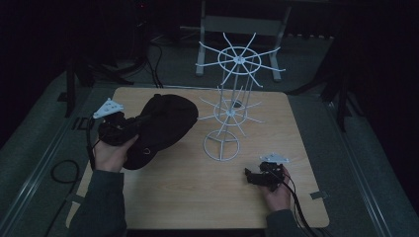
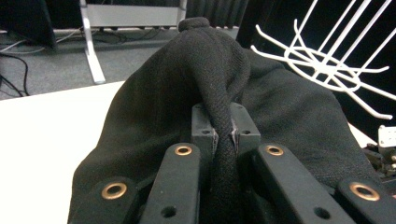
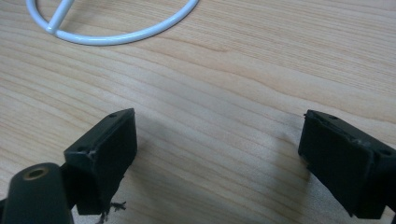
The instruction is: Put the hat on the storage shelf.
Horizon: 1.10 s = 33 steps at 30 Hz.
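Note:
A black fabric cap (image 1: 160, 126) is held off the table at the left, and its cloth (image 2: 196, 79) bulges up in the left gripper view. My left gripper (image 1: 132, 124) is shut on a folded edge of the cap, which runs between its two jaws (image 2: 223, 133). A white wire rack (image 1: 232, 94) with two tiers of spokes stands on a ring base at the table's middle. My right gripper (image 1: 251, 176) rests low over the table near the front right, open, with bare wood between its fingers (image 3: 219, 154). The rack's ring base (image 3: 116, 32) lies ahead of it.
The wooden table (image 1: 197, 192) has rounded corners and grey floor around it. A metal frame (image 1: 237, 29) stands behind the table. Cables (image 1: 64, 170) lie on the floor at the left. The rack's spokes (image 2: 327, 65) are close to the cap's right side.

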Tool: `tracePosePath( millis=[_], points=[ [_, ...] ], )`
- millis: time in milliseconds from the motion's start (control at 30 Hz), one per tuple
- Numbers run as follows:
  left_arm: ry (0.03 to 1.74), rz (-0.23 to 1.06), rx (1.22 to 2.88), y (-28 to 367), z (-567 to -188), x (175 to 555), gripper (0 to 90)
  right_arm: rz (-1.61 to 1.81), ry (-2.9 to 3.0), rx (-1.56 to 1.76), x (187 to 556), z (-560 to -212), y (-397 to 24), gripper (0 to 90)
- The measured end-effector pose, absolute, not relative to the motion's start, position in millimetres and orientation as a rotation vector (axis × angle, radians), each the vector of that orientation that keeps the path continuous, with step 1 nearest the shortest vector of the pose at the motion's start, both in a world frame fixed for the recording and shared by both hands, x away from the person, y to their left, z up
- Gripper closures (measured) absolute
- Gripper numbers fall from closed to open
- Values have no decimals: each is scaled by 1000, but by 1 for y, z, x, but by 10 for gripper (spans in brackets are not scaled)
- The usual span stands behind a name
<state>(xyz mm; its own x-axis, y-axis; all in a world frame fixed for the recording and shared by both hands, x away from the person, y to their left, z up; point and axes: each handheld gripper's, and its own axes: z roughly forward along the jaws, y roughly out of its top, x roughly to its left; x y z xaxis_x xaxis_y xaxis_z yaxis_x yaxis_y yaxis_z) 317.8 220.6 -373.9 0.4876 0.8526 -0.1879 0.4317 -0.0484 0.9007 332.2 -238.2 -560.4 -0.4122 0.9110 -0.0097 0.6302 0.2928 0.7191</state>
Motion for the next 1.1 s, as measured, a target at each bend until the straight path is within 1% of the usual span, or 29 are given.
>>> tracePosePath(
  millis=[267, 567, 1100],
  points=[
    [1103, 507, 1658, 226, -367, 316, 844, 903, 2147, 1380, 332, -560, -238, 112],
    [1056, 499, 1650, 232, -357, 315, 844, 903, 2148, 1379, 332, -560, -238, 113],
    [960, 441, 1617, 242, -340, 315, 844, 903, 2148, 1378, 332, -560, -238, 113]
  ],
)
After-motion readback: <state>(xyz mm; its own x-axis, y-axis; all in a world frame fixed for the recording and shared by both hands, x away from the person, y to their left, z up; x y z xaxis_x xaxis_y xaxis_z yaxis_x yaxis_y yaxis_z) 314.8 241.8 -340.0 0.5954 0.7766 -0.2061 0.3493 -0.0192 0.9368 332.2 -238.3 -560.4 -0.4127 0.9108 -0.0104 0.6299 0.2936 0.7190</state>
